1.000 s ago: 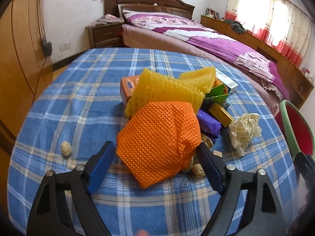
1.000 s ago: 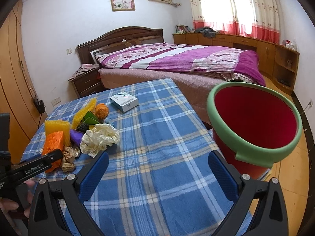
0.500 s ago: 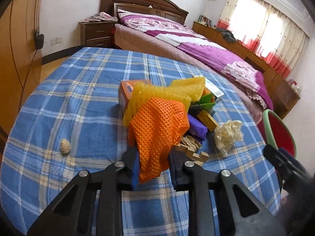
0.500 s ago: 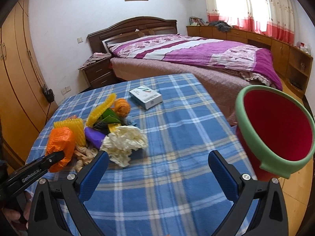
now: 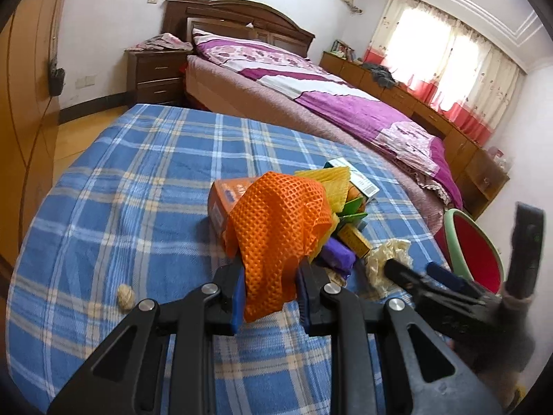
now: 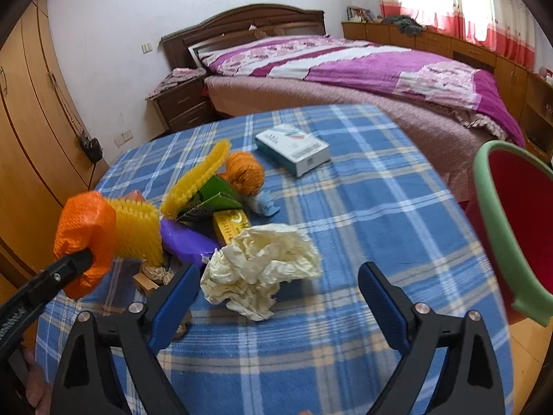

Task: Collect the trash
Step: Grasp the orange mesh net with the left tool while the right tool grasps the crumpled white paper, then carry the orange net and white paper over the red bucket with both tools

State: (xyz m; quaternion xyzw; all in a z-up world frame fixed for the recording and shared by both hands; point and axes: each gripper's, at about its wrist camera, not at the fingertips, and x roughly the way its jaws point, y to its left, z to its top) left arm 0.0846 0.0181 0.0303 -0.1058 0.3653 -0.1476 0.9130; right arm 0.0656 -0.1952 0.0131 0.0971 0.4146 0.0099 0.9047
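Your left hand-held gripper (image 5: 269, 297) pinches only the orange foam net's (image 5: 276, 221) edge, so it may slip free, while your right hand-held gripper (image 6: 280, 297), jaws closing, risks missing the crumpled paper (image 6: 262, 269).

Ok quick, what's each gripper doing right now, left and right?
Left gripper: closed on the orange foam net.
Right gripper: jaws wide but closing, holding nothing; the crumpled white paper lies between them, untouched.
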